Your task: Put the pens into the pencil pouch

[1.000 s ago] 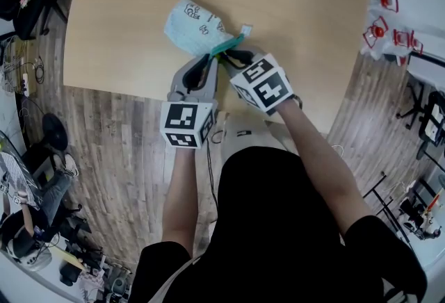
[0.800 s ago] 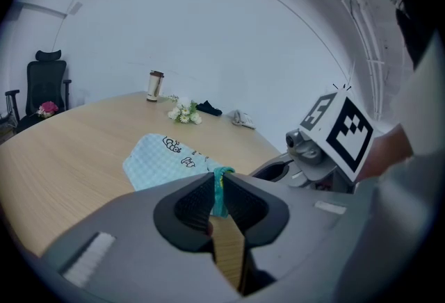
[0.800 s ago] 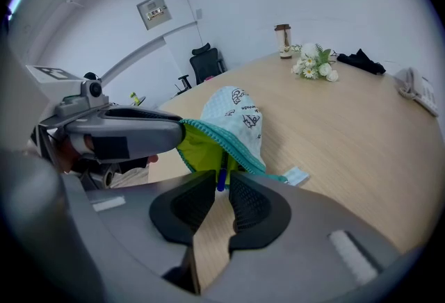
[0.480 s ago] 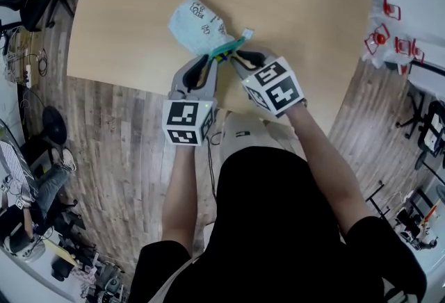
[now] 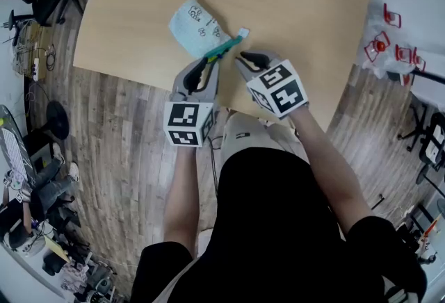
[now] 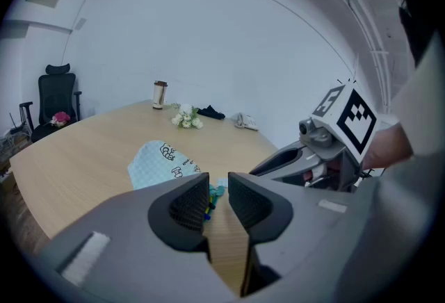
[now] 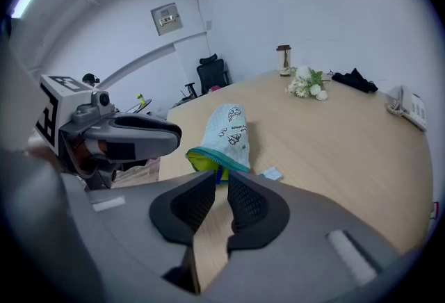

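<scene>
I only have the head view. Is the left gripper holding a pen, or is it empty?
Observer: Empty. The left gripper has just been opening its jaws. Nothing sits between them, and the pens poke from the pouch just beyond.
Operator: And the right gripper?
Observer: The right gripper is empty too, with its jaws slightly apart.
Operator: Is the pouch mouth open?
Observer: Yes. It gapes toward the right gripper, and the yellow lining shows inside.
</scene>
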